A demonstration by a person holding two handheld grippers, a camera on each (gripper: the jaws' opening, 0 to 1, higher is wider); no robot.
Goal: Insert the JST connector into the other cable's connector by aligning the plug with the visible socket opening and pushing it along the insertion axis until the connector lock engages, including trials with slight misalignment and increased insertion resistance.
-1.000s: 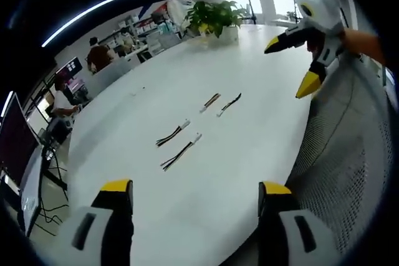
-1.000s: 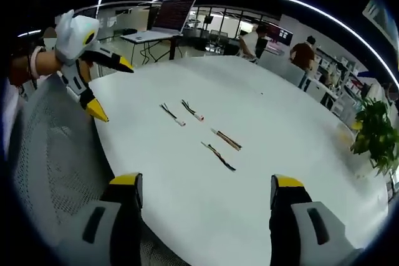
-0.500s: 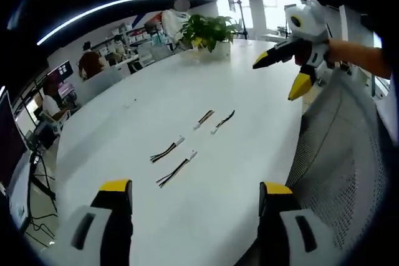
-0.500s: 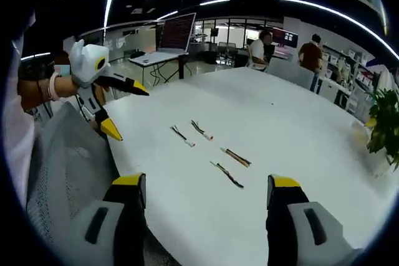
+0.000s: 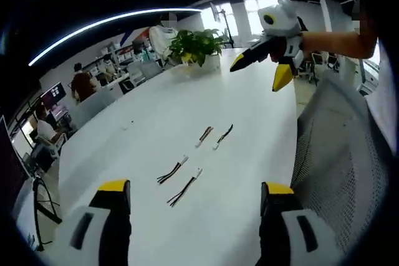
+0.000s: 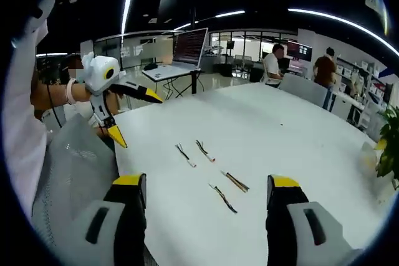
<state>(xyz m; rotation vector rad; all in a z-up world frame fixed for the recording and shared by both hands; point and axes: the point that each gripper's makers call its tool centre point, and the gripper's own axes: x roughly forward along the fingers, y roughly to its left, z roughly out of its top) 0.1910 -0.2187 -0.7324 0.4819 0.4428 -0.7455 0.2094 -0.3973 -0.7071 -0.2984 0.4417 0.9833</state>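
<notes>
Several short JST cables lie on the white table (image 5: pixel 124 154). Nearest the left gripper are two dark cables with white connectors (image 5: pixel 173 171) (image 5: pixel 186 187); beyond them lie a reddish cable (image 5: pixel 205 134) and a black one (image 5: pixel 222 135). In the right gripper view the white-ended pair (image 6: pixel 184 154) (image 6: pixel 204 150) lies beyond the other two (image 6: pixel 234 181) (image 6: pixel 222 197). My left gripper (image 5: pixel 194 190) is open and empty, held well above and short of the cables; it also appears as the left gripper (image 6: pixel 136 116), jaws apart. My right gripper (image 6: pixel 206 182) is likewise open and empty, seen too as the right gripper (image 5: pixel 258 73).
A grey mesh chair back (image 5: pixel 336 160) (image 6: pixel 68 172) stands at the table's near edge between the grippers. A potted plant (image 5: pixel 196 42) sits at one far end of the table. A laptop (image 6: pixel 190 45) stands on a desk behind. People sit at desks in the background.
Both cameras have lifted and drawn back from the table, so the cables look smaller and lower in each view. The cables lie as before. Both grippers stay open.
</notes>
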